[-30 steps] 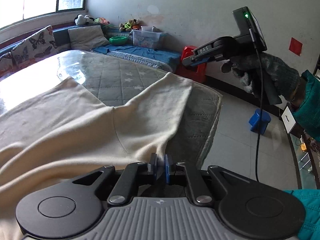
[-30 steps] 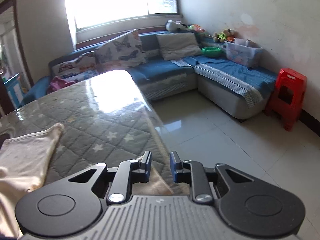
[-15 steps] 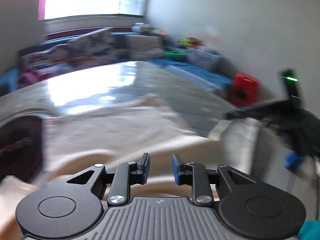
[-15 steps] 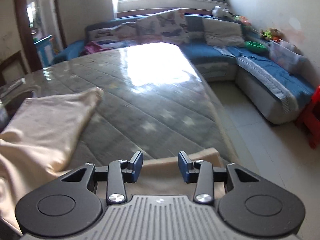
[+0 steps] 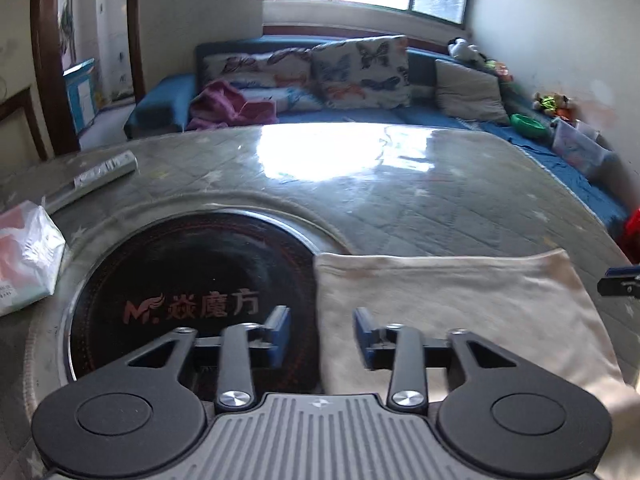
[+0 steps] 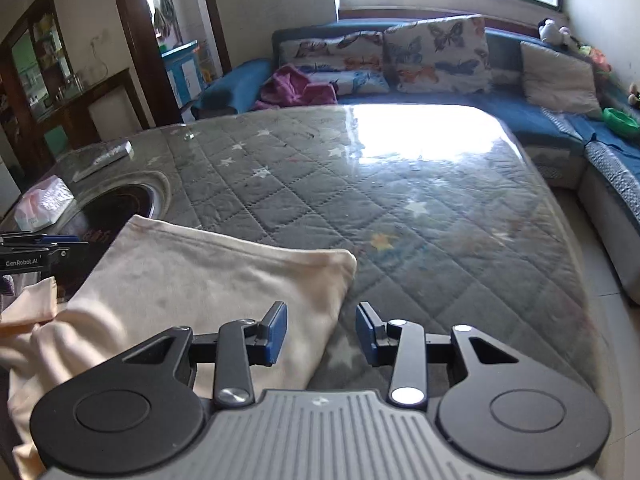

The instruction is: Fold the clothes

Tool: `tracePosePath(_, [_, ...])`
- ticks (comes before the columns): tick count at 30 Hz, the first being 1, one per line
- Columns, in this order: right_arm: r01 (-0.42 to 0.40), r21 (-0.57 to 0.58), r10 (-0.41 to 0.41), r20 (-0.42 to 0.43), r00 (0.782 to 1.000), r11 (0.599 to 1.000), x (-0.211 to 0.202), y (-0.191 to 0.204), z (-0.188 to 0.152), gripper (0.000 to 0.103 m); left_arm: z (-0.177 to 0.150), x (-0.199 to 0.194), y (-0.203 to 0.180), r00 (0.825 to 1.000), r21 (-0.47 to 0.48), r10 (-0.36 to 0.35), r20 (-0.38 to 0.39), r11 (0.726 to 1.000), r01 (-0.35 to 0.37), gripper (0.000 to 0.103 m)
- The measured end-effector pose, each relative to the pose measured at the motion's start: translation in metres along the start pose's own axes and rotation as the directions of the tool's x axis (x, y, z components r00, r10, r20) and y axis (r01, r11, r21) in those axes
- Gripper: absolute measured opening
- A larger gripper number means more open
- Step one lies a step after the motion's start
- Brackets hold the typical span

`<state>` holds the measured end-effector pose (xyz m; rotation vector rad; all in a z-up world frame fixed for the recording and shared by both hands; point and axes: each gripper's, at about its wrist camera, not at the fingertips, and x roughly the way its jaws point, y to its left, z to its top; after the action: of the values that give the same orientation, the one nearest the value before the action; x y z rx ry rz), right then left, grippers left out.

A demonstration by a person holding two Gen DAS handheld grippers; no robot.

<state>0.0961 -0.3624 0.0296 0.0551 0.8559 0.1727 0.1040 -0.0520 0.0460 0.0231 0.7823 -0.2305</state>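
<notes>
A cream garment (image 5: 460, 312) lies folded on the quilted, glass-topped table (image 5: 400, 200); it also shows in the right wrist view (image 6: 192, 288). My left gripper (image 5: 322, 336) is open and empty, over the garment's left edge beside the black round hotplate (image 5: 192, 280). My right gripper (image 6: 322, 332) is open and empty, over the garment's right edge. The left gripper's tips (image 6: 36, 248) show at the far left of the right wrist view, and the right gripper's tip (image 5: 620, 280) at the right edge of the left wrist view.
A tissue pack (image 5: 24, 252) and a flat silver box (image 5: 96, 176) lie at the table's left. A blue sofa with butterfly cushions (image 6: 420, 56) runs behind the table. The table edge drops to tiled floor (image 6: 600, 272) on the right.
The left gripper let go of the cream cloth, opened and swung left toward the hotplate. The right gripper opened wider and moved left over the garment, which now lies flat and folded.
</notes>
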Motion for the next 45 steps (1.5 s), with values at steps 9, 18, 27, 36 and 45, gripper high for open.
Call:
tracePosePath(9, [-0.009, 0.019, 0.01, -0.062, 0.998, 1.0, 0.045, -0.008, 0.011, 0.03, 0.008, 0.044, -0.003, 0.998, 0.064, -0.014, -0.056, 0.998, 0.018, 0.033])
tracePosePath(18, [0.016, -0.03, -0.017, -0.027, 1.0, 0.999, 0.059, -0.003, 0.034, 0.006, 0.015, 0.049, -0.006, 1.0, 0.112, -0.001, 0.008, 0.994, 0.0, 0.008])
tracePosePath(27, [0.061, -0.107, -0.061, 0.0, 0.998, 0.992, 0.104, 0.013, 0.074, 0.006, 0.031, 0.064, 0.019, 0.998, 0.05, 0.057, 0.001, 0.997, -0.057, 0.009])
tracePosePath(36, [-0.011, -0.199, 0.017, 0.031, 0.999, 0.98, 0.063, 0.038, 0.062, 0.01, 0.037, 0.048, 0.017, 0.998, 0.042, 0.065, 0.018, 0.997, -0.065, 0.018])
tracePosePath(45, [-0.254, -0.458, 0.239, -0.092, 0.967, 0.852, -0.028, 0.113, -0.008, 0.027, 0.037, 0.039, -0.019, 0.997, 0.098, -0.078, -0.009, 0.992, 0.078, 0.019])
